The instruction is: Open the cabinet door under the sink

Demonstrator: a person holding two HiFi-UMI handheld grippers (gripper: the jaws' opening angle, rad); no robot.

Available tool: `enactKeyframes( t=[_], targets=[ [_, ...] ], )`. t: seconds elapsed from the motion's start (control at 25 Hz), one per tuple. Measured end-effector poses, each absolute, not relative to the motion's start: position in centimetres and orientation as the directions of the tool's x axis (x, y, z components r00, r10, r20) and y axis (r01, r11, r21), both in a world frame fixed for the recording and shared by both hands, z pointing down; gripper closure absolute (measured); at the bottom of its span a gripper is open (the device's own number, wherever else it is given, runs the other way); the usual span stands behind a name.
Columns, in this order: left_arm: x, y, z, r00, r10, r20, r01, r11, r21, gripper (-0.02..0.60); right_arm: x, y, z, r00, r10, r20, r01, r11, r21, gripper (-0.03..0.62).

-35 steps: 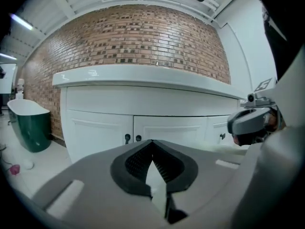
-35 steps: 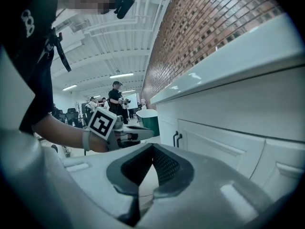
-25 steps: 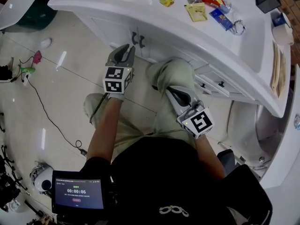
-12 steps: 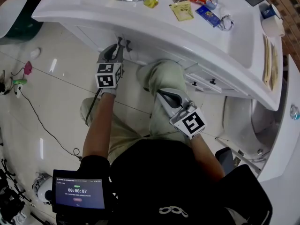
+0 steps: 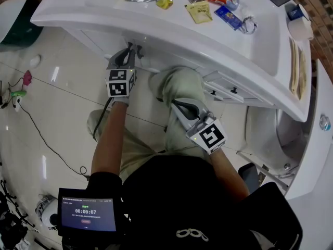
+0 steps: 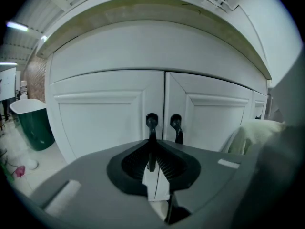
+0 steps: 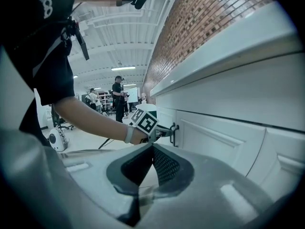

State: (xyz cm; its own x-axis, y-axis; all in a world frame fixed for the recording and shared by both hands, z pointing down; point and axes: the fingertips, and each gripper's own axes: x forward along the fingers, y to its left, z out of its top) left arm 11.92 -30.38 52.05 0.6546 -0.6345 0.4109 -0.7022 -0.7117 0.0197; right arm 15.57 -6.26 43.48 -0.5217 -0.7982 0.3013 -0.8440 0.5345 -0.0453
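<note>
Two white cabinet doors meet under the curved sink counter, each with a black handle. My left gripper is at the left door's handle, and the thin bar runs down between the closed jaws. The right door's handle stands free beside it. In the head view my left gripper points at the doors under the counter edge. From the right gripper view I see it touching the handles. My right gripper is shut and empty, resting over the person's knee.
Packets and small items lie on the counter. Drawers with dark knobs are to the right of the doors, and a white toilet is further right. A green tub stands left. A cable crosses the floor.
My left gripper has moved forward to the cabinet handles and closed in on the left one. The right gripper has stayed over the knee.
</note>
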Motion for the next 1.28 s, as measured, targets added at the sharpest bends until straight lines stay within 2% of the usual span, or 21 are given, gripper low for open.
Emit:
enactKeyframes(
  t=[0.6,0.92,1.28],
  targets=[
    [6.4,-26.8,52.1,0.621,-0.683,0.385,-0.76,-0.645,0.081,0.523,14.7,-6.5,43.7,-0.489,-0.798,0.352,-0.861,0.507,-0.047,0.603],
    [2.7,-25.2,52.3,0.593,-0.711,0.379,-0.793,-0.596,0.124,0.521,10.6,-8.6,42.4,-0.551,-0.769,0.323,-0.82,0.571,-0.04,0.602],
    [-1.6,-24.1,52.3,0.564,-0.739,0.368,-0.82,-0.552,0.148,0.523,6.3,-9.4,42.6,-0.603,-0.719,0.346,-0.771,0.636,-0.023,0.602]
  ],
)
